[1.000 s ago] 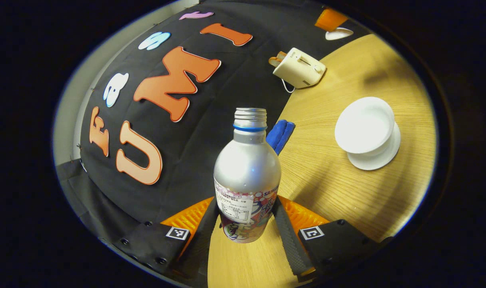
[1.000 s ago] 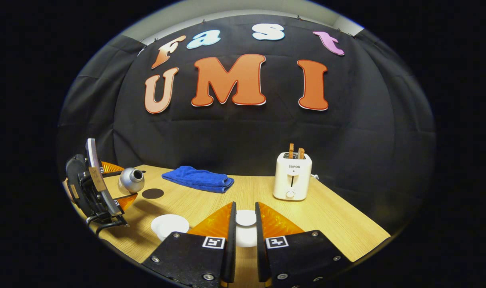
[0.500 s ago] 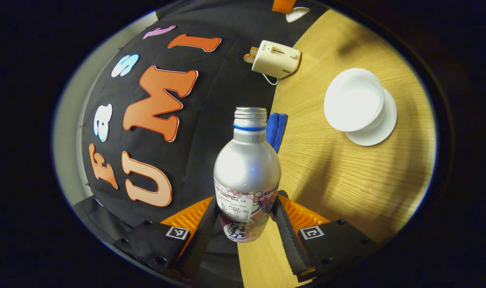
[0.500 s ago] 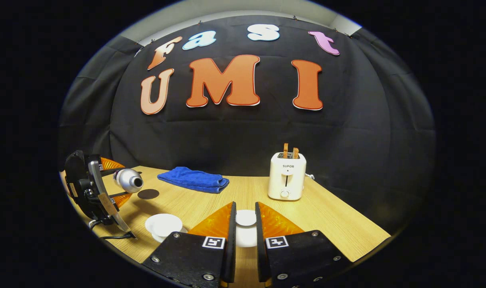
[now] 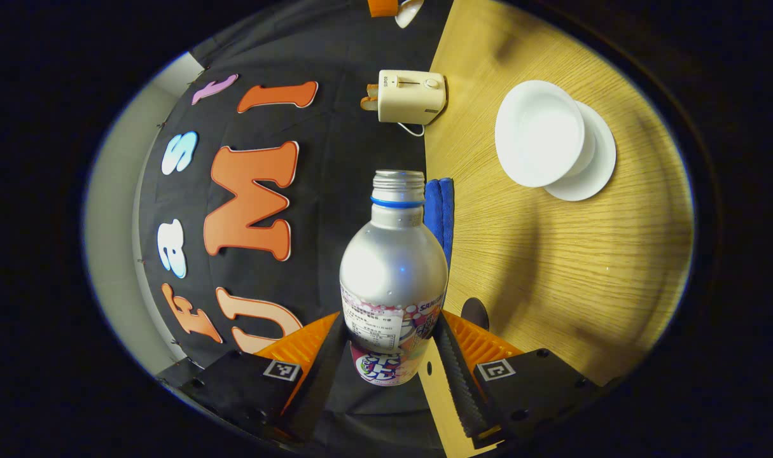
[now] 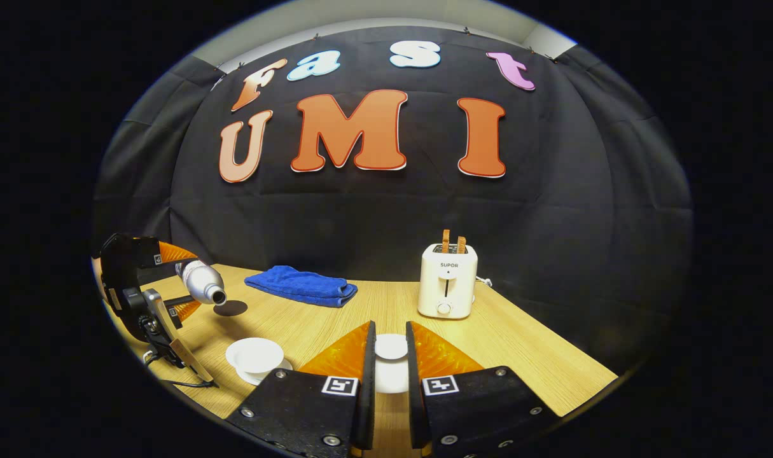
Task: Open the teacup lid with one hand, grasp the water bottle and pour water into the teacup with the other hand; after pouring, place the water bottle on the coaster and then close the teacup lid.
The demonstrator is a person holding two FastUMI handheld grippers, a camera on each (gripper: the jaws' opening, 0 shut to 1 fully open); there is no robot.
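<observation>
My left gripper point(image 5: 391, 331) is shut on a silver water bottle point(image 5: 392, 267) with no cap. In the right gripper view that bottle point(image 6: 201, 285) lies nearly on its side above the table, mouth slanting down to the right. The white teacup point(image 5: 539, 133) stands uncovered on its saucer point(image 5: 596, 175), some way beyond the bottle's mouth. A dark round coaster point(image 5: 474, 313) lies on the table by the left gripper's finger. My right gripper point(image 6: 389, 327) is shut on the white teacup lid point(image 6: 391, 348), held above the table to the right of the teacup point(image 6: 254, 354).
A cream toaster point(image 6: 446, 280) with two slices stands at the back of the wooden table point(image 6: 520, 356). A folded blue towel point(image 6: 300, 286) lies by the back wall, behind the coaster point(image 6: 230, 308).
The left gripper has rolled further, tipping the bottle from a slant to nearly horizontal and bringing its mouth closer to the cup. The right gripper keeps the lid almost still.
</observation>
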